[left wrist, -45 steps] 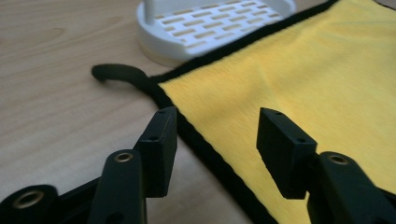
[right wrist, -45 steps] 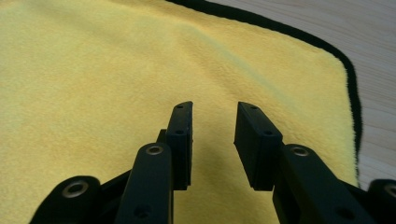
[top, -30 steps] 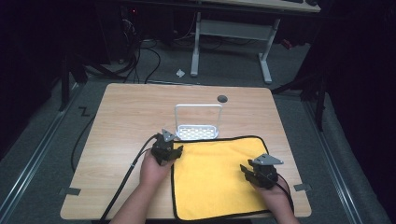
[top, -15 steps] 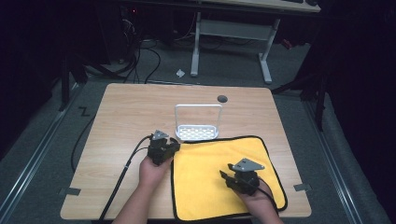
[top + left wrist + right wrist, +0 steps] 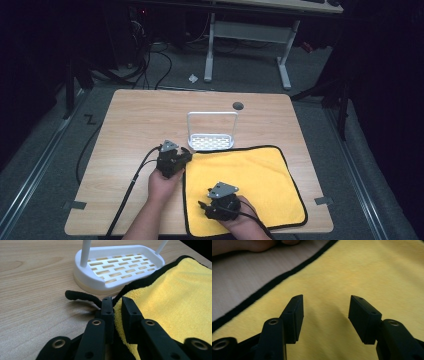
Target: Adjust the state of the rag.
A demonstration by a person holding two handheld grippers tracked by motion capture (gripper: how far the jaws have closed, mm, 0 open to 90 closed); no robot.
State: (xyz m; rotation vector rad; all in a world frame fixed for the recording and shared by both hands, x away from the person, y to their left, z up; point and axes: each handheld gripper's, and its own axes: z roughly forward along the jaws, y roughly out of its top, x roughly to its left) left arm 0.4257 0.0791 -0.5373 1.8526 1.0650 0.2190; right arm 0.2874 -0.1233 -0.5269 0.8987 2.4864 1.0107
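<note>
A yellow cloth [image 5: 250, 175] with a black hem lies flat on the near right part of the wooden table [image 5: 130, 125]. My left gripper [image 5: 182, 159] sits at the cloth's far left corner. In the left gripper view its jaws [image 5: 116, 302] have just been closing and now pinch the yellow cloth [image 5: 170, 297] at its hem. My right gripper [image 5: 205, 207] rests over the cloth's near left part. Its jaws [image 5: 325, 302] have just been opening and stand wide above the cloth [image 5: 362, 270], with nothing gripped between them.
A white slotted stand [image 5: 211, 141] with a wire arch stands just beyond the cloth, close to the left gripper, and its base [image 5: 117, 265] touches the hem. A dark round grommet [image 5: 238, 106] sits farther back. The other hand [image 5: 249, 245] lies beyond the cloth's edge.
My right gripper slid left across the cloth from its right side to its near left part. The left hand stayed at the far left corner.
</note>
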